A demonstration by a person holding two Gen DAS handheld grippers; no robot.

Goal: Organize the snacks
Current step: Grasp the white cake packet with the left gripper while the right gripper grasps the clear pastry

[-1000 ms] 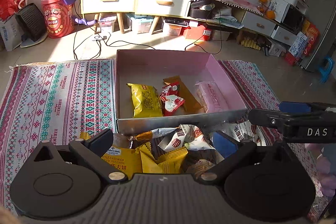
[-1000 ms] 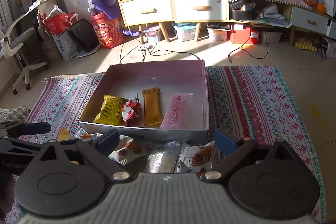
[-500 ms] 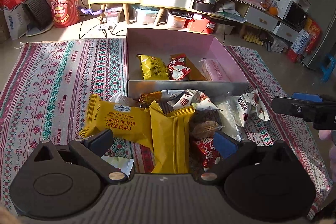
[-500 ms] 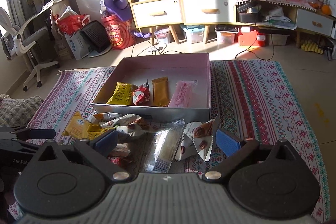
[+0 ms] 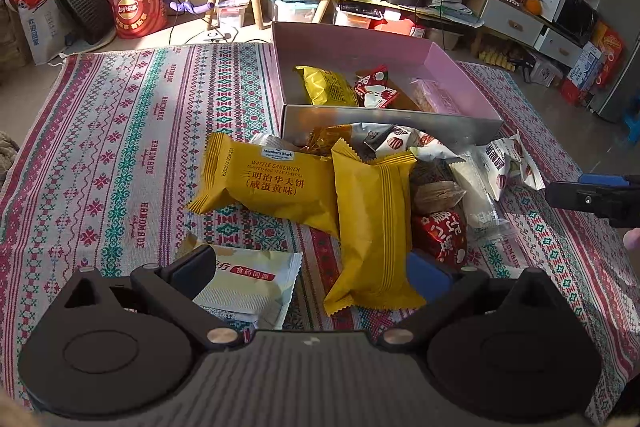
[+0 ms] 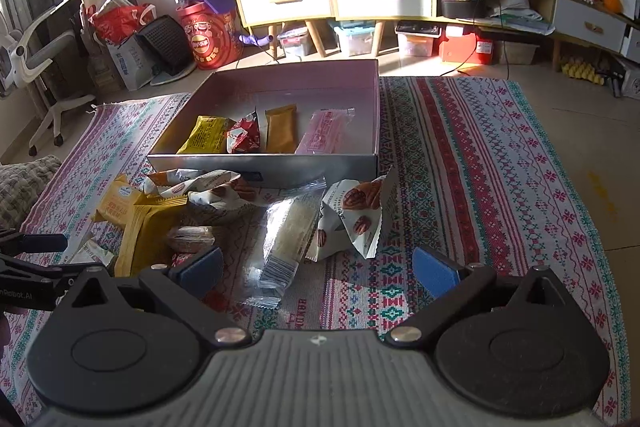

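Both grippers hang wide open and empty over a heap of loose snack packets [image 5: 372, 195] at frame centre, on the patterned woven rug [image 5: 120, 147] just before the pink cardboard box [image 6: 376, 107], which holds 4 packets. The left gripper [image 5: 310, 265] straddles overlapping yellow foil wrappers [image 5: 374, 223]; the right gripper [image 6: 316, 267] faces a clear plastic sleeve [image 6: 286, 235]. Closing here may pinch 2 packets or let slick film slide free.

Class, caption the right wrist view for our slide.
Open right hand-held gripper above loose snacks before a pink box.
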